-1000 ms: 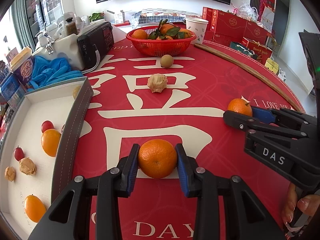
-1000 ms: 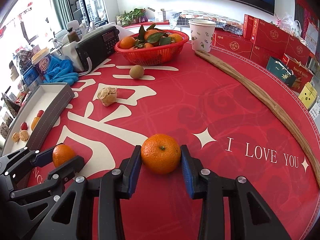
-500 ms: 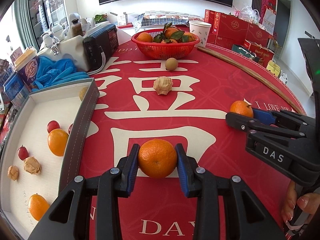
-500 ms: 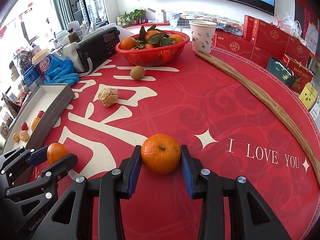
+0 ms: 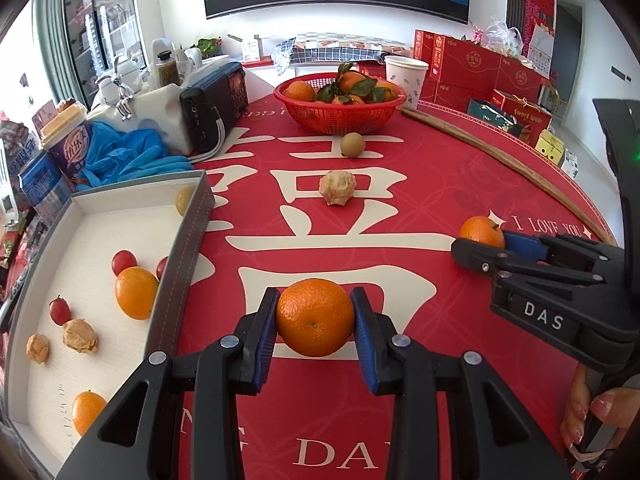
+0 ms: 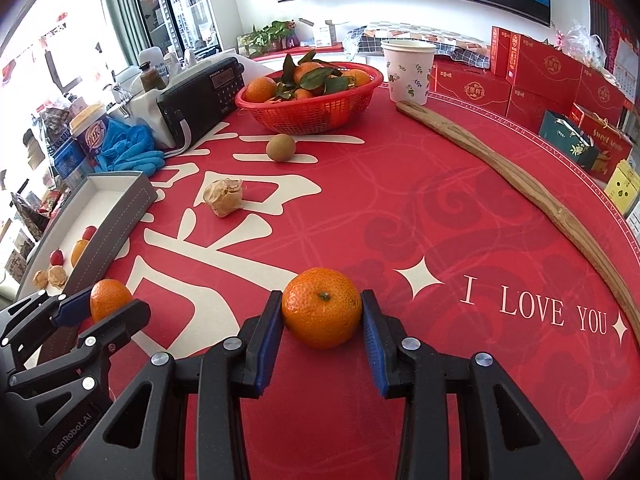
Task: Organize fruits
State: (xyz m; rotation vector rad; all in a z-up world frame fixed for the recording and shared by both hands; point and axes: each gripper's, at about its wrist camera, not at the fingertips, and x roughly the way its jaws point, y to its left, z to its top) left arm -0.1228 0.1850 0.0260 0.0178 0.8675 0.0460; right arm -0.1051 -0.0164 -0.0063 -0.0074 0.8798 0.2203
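Nearest the left wrist camera, the left gripper [image 5: 315, 322] has its blue-padded jaws clamped on the sides of a round, pebbly-skinned orange mandarin [image 5: 315, 322], which sits low over the red tablecloth printed with cream characters [image 5: 400, 208]; whether it is resting on the cloth or just lifted cannot be told. The right gripper [image 6: 322, 308] grasps a second orange mandarin with a small green stem scar on top [image 6: 322, 307] in the same way, pads pressed against its widest part. Such fruit is likely light, slightly soft and easily bruised, with a loose skin that can slide under the pads, so a hold across the middle with moderate pressure looks right, as both have it. Just beside the left gripper, to its left, lies the shallow white tray with a grey stitched rim [image 5: 188, 248], holding a larger smooth orange [image 5: 136, 293], small red cherry tomatoes [image 5: 123, 262] and tan wrinkled walnuts [image 5: 80, 336], apparently where the fruit is being sorted. Farther across the cloth a loose tan walnut [image 5: 337, 193] and a brown kiwi [image 5: 352, 145] lie apart. Beyond them stands the red plastic mesh basket of leafy mandarins [image 5: 340, 114], with a white paper cup [image 5: 406, 80] beside it and a long wooden stick [image 6: 520, 184] along the right.
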